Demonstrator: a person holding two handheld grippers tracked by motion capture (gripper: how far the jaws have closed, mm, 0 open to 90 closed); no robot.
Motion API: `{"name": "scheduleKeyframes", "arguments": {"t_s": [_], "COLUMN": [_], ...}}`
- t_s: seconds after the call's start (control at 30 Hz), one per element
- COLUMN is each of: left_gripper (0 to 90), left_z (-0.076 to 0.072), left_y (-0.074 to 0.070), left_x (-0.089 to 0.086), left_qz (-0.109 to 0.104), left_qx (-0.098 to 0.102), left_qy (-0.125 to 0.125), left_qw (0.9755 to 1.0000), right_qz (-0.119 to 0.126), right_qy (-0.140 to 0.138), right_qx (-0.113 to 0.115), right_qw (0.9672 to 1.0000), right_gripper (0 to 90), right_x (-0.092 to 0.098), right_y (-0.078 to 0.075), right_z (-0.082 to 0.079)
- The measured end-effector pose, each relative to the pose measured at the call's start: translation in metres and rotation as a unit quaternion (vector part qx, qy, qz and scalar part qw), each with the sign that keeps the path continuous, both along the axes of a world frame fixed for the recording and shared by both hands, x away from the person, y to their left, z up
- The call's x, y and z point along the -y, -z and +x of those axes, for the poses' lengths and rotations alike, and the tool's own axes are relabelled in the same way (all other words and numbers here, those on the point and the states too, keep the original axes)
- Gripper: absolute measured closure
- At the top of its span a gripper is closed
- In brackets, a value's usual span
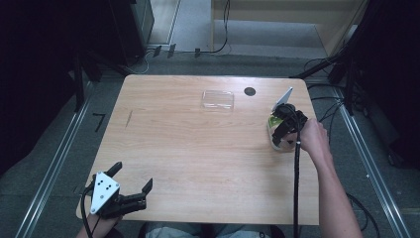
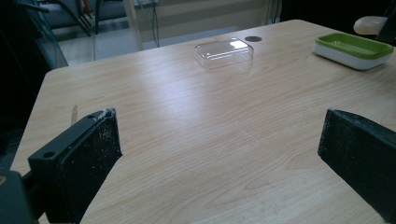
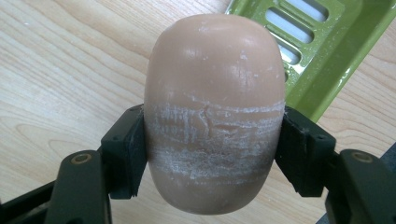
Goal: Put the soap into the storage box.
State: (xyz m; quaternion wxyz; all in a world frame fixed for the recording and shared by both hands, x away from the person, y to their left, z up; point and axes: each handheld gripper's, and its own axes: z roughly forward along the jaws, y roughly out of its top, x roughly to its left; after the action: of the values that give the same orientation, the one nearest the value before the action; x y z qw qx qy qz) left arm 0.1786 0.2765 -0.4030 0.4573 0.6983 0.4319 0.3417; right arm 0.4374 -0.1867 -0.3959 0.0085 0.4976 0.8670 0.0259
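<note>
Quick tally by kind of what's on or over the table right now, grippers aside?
Soap bar, held in the right gripper: 1
Green soap dish: 1
Clear plastic lid: 1
Total: 3

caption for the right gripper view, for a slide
Right gripper clamps a tan soap bar between its jaws above the wooden table, beside a green slotted soap dish.
</note>
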Motion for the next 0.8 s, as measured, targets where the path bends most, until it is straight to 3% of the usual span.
{"name": "scheduleKeyframes", "arguments": {"t_s": [0.8], "left_gripper": [0.0], "left_z": [0.0], "left_y": [0.0], "left_x": [0.0], "left_qz": [0.001], "left_qx": [0.0], "left_qy": [0.0], "left_qw": [1.0], "right_qz": [0.017], "right_qy": [0.043], "right_qx": [0.022], "right_qw": [0.9987], "right_gripper": [33.4], "right_x": [0.011], "right_y": [0.007], "right_z": [0.016]}}
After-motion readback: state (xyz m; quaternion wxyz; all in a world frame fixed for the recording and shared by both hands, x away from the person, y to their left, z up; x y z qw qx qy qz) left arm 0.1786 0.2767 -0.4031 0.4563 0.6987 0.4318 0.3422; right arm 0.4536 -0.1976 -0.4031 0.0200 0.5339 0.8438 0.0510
